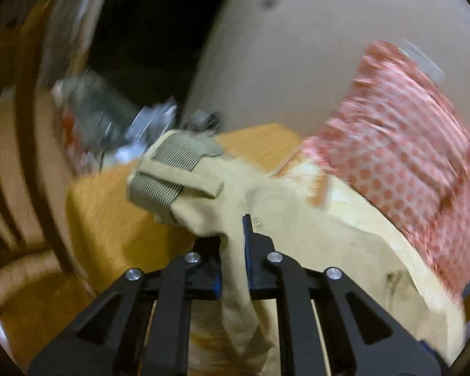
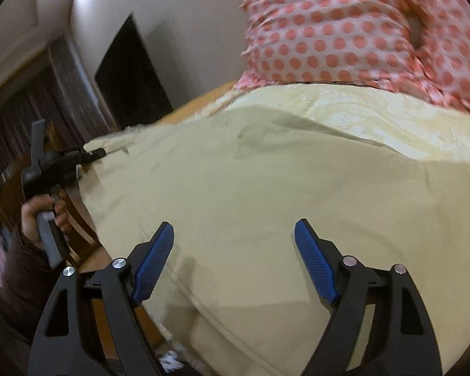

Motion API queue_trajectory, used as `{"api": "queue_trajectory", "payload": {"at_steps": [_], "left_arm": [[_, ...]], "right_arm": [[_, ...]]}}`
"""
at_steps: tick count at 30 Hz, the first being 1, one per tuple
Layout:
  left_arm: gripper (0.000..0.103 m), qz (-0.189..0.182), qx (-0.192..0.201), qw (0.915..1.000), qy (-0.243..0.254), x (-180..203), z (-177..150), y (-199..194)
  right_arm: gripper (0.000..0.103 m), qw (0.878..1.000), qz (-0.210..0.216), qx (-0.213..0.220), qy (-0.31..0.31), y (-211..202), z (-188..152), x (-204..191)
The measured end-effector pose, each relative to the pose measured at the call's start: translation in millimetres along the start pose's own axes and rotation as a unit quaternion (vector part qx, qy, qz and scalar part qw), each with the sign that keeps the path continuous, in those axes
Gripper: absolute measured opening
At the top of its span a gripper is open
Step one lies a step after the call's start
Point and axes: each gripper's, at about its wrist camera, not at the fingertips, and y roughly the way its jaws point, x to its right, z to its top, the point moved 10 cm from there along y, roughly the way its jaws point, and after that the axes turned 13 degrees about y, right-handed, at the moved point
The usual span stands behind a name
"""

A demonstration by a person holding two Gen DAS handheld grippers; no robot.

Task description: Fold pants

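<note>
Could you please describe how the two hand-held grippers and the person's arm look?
Each hand-held gripper, left and right, has black angular linkage arms with silver round rivets and textured blue finger pads. The right view shows the left tool's grey handle in a bare hand, with a dark sleeve.

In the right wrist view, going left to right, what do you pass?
Person's hand → left hand-held gripper pinching the fabric edge → beige khaki pants → pink polka-dot cloth.
</note>
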Motion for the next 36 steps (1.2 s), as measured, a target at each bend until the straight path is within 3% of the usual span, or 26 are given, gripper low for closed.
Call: {"api": "queue_trajectory", "payload": {"at_steps": [3, 5, 6, 7, 8, 9, 11, 13, 15, 16, 19, 21, 22, 23, 24, 25, 26, 27, 29, 30, 31, 32, 34, 36], "left_arm": [[0.009, -0.043, 0.038, 0.9933, 0.100, 80, 29, -27], [0.009, -0.089, 0.061, 0.9805, 0.164, 143, 35, -48], [0.009, -0.127, 0.073, 0.9691, 0.199, 183, 33, -61], [0.009, -0.162, 0.079, 0.9571, 0.227, 217, 26, -73], [0.010, -0.213, 0.082, 0.9375, 0.263, 262, 11, -89], [0.010, -0.241, 0.078, 0.9238, 0.287, 288, -3, -96], [0.011, -0.300, 0.053, 0.8881, 0.344, 345, -52, -108], [0.011, -0.328, 0.024, 0.8596, 0.391, 377, -97, -108], [0.011, -0.356, -0.035, 0.8274, 0.433, 399, -156, -101], [0.011, -0.357, -0.041, 0.8212, 0.443, 402, -170, -101], [0.013, -0.310, 0.007, 0.8139, 0.492, 405, -187, -109], [0.028, -0.315, 0.006, 0.8035, 0.505, 405, -191, -116], [0.034, -0.321, 0.005, 0.8044, 0.500, 401, -187, -119], [0.048, -0.330, 0.004, 0.8081, 0.488, 393, -179, -123], [0.066, -0.350, 0.002, 0.8146, 0.463, 384, -165, -128], [0.074, -0.370, 0.002, 0.8262, 0.425, 370, -145, -130], [0.082, -0.374, 0.004, 0.8440, 0.384, 352, -121, -127], [0.083, -0.366, 0.003, 0.8591, 0.357, 342, -106, -122], [0.083, -0.323, -0.021, 0.8984, 0.296, 305, -70, -82], [0.079, -0.289, -0.052, 0.9203, 0.259, 279, -57, -50], [0.076, -0.274, -0.079, 0.9293, 0.235, 264, -53, -28], [0.068, -0.269, -0.106, 0.9331, 0.214, 252, -51, -9], [0.066, -0.266, -0.158, 0.9321, 0.188, 235, -56, 29], [0.066, -0.265, -0.190, 0.9263, 0.189, 233, -65, 46]], "right_arm": [[0.081, 0.997, 0.009, 0.051, 0.060, -37, 19, 27], [0.081, 0.989, -0.005, 0.103, 0.109, -75, 34, 58], [0.081, 0.984, -0.012, 0.122, 0.126, -89, 38, 71], [0.081, 0.977, -0.023, 0.151, 0.152, -111, 44, 91], [0.081, 0.968, -0.033, 0.175, 0.177, -131, 47, 109], [0.081, 0.963, -0.038, 0.186, 0.192, -142, 48, 121], [0.081, 0.946, -0.036, 0.207, 0.249, -171, 47, 154], [0.081, 0.934, -0.018, 0.209, 0.289, -182, 42, 174], [0.081, 0.926, -0.004, 0.198, 0.323, -186, 36, 189], [0.081, 0.925, 0.001, 0.191, 0.329, -186, 33, 192], [0.081, 0.930, 0.022, 0.160, 0.330, -173, 34, 190], [0.081, 0.937, 0.031, 0.135, 0.321, -161, 36, 184], [0.081, 0.944, 0.024, 0.115, 0.308, -150, 36, 181], [0.081, 0.950, 0.015, 0.100, 0.296, -142, 37, 178], [0.081, 0.956, -0.004, 0.081, 0.282, -131, 36, 178], [0.080, 0.958, -0.019, 0.069, 0.277, -125, 35, 179], [0.080, 0.961, -0.034, 0.064, 0.267, -120, 37, 178], [0.078, 0.964, -0.045, 0.054, 0.257, -115, 37, 178], [0.068, 0.967, -0.049, 0.038, 0.246, -104, 38, 176], [0.060, 0.969, -0.050, 0.034, 0.240, -101, 38, 176], [0.058, 0.971, -0.058, 0.032, 0.228, -98, 37, 176], [0.056, 0.973, -0.061, 0.030, 0.221, -97, 38, 176], [0.052, 0.973, -0.055, 0.030, 0.224, -96, 38, 179], [0.028, 0.971, -0.054, 0.027, 0.230, -96, 37, 186]]}}
